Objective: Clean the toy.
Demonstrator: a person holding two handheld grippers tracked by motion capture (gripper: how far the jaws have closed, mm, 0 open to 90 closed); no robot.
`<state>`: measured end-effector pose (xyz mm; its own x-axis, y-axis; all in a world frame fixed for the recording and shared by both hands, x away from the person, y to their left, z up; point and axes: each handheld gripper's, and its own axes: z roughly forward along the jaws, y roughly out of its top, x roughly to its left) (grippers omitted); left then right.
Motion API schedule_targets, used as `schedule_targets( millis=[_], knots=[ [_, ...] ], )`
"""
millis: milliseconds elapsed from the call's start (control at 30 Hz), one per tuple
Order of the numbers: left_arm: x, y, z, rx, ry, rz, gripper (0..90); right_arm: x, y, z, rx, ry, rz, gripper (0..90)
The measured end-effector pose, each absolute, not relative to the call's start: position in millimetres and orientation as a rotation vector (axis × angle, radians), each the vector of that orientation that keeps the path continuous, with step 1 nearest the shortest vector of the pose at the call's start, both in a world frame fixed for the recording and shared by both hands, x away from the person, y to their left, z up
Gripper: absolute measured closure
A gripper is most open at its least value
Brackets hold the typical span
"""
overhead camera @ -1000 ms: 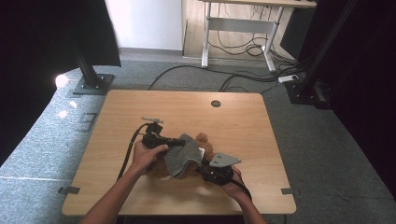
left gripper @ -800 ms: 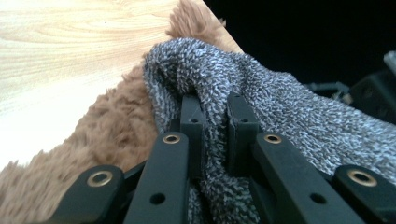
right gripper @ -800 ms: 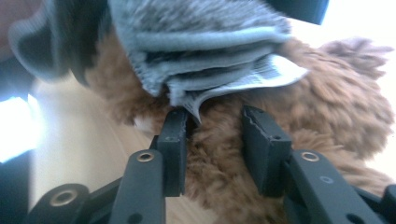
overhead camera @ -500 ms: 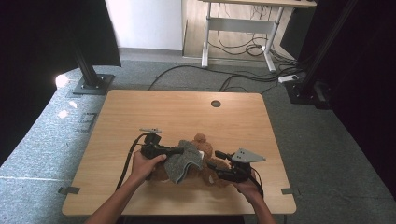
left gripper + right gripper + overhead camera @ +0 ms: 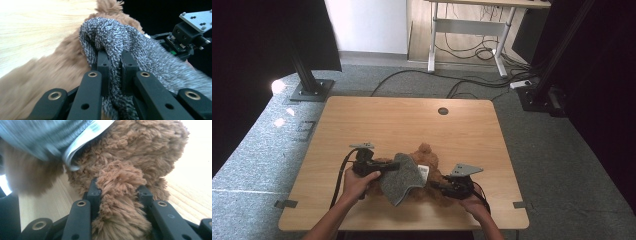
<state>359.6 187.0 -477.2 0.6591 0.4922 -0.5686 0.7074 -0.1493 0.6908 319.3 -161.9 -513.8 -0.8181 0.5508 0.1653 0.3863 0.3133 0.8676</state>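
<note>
Here the grey knit garment (image 5: 140, 47) is clamped in the left tongs (image 5: 115, 56), the plush bear's (image 5: 140, 152) limb in the right tongs (image 5: 118, 188), which have just closed; next, pulling it over the bear seems required.

A: In the high view the grey knitted cloth (image 5: 401, 177) lies over the middle of the brown plush toy (image 5: 428, 161), so the toy's body is hidden; only fur at twelve and five o'clock of the cloth shows; its face cannot be made out.

B: The white tag (image 5: 423, 172) at the cloth's three o'clock edge is too small to read; in the right gripper view the tag (image 5: 86, 135) and cloth (image 5: 37, 137) are blurred at eleven o'clock.

A: In the left gripper view the cloth (image 5: 117, 45) runs off the frame at four o'clock, smeared; the fold between the left gripper (image 5: 115, 60) hides the pads.

B: The limb in the right gripper (image 5: 119, 191) is cut off at six o'clock.
</note>
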Motion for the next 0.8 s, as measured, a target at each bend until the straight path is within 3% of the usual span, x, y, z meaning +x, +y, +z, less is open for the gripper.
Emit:
schedule_targets(
  millis=[500, 567, 800],
  knots=[
    [340.2, 262.2, -472.5, 1.697, 1.033, -0.185, 79.8, 303.8, -160.1, -521.3, 0.829, 2.429, 1.485, 67.1],
    [339.1, 272.7, -476.5, 1.684, 1.031, -0.236, 79.8, 303.3, -160.6, -523.7, 0.845, 2.433, 1.497, 67.3],
    [333.3, 258.9, -488.9, 1.696, 1.004, -0.272, 80.1, 299.5, -152.6, -533.1, 0.85, 2.476, 1.455, 68.2]
  ],
)
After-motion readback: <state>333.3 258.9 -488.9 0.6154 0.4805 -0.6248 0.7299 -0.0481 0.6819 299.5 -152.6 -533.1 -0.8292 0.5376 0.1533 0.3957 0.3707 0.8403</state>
